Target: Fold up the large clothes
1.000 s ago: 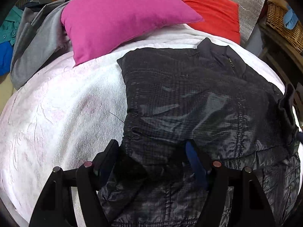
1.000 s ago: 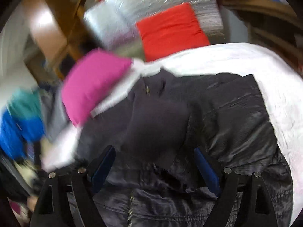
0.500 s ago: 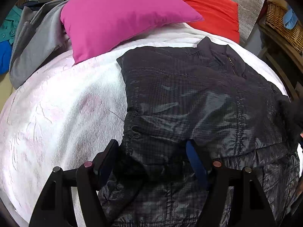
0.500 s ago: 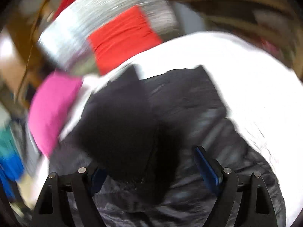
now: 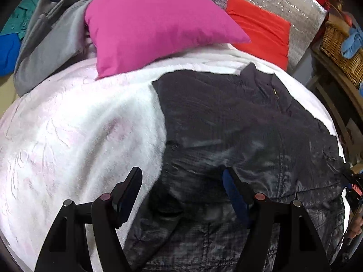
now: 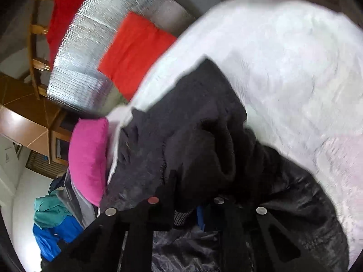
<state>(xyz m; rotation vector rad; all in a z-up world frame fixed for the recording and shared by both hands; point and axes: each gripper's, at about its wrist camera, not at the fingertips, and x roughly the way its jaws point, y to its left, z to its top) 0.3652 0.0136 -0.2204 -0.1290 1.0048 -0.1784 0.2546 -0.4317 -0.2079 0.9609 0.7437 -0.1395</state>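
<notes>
Your left gripper [image 5: 182, 195] stood released, jaws wide, low in the frame over the hem of the black quilted nylon jacket [image 5: 245, 136]. The jacket lay spread across the white fleece blanket [image 5: 79, 136], below the magenta square cushion [image 5: 154, 22]. Your right gripper [image 6: 185, 206] was closing, its jaws pinching a dark fleece-lined fold [image 6: 204, 136] of that jacket at centre frame.

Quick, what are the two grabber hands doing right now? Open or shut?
Left gripper: open, its fingers straddling the shiny black quilted jacket.
Right gripper: closing, a dark fleecy fold of the jacket between its fingers.
</notes>
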